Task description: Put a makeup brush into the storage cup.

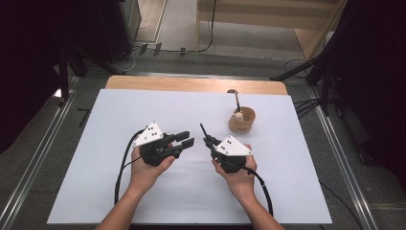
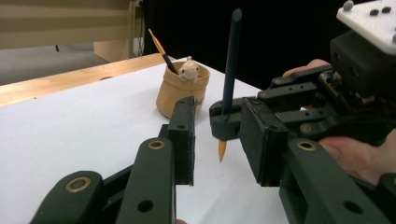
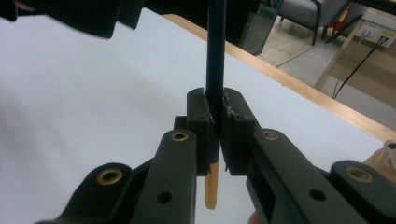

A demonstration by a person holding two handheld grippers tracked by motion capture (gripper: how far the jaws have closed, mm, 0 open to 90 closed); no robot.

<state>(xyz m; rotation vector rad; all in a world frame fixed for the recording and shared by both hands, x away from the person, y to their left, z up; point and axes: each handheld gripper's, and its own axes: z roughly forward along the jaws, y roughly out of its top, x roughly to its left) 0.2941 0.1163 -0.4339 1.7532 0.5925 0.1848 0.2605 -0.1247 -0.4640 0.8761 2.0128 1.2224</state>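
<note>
Right tongs point(image 3: 215, 140): pressed together on a dark pen point(image 3: 215, 51), pinching its shaft just above the orange tip, which hangs out below the pads.
Pen axis: close to upright in the left gripper view point(image 2: 230, 65), orange tip down over the counter point(image 2: 65, 126), blunt dark end up and leaning slightly away from the person.
Left tongs point(image 2: 217, 140): spread, nothing between the pads; no pad touches the pen.
Key relation: the pen stands just beyond the left tongs' gap, a little toward their right-hand pad; a short forward reach would bring the shaft between the pads.
Nearer hand: the right tongs point(image 1: 207, 140) hold the pen, the left tongs point(image 1: 184, 139) face them from just beside, both near the counter's middle.
Pen holder point(image 1: 242, 120): tan cup well beyond the right hand, toward the far edge; a second pen point(image 2: 161, 49) leans in it beside a small pale figure point(image 2: 189, 70).
Judged next move: probably a hand-over to the left tongs or a carry to the cup.
Writing: no brand, label or text can be read.
</note>
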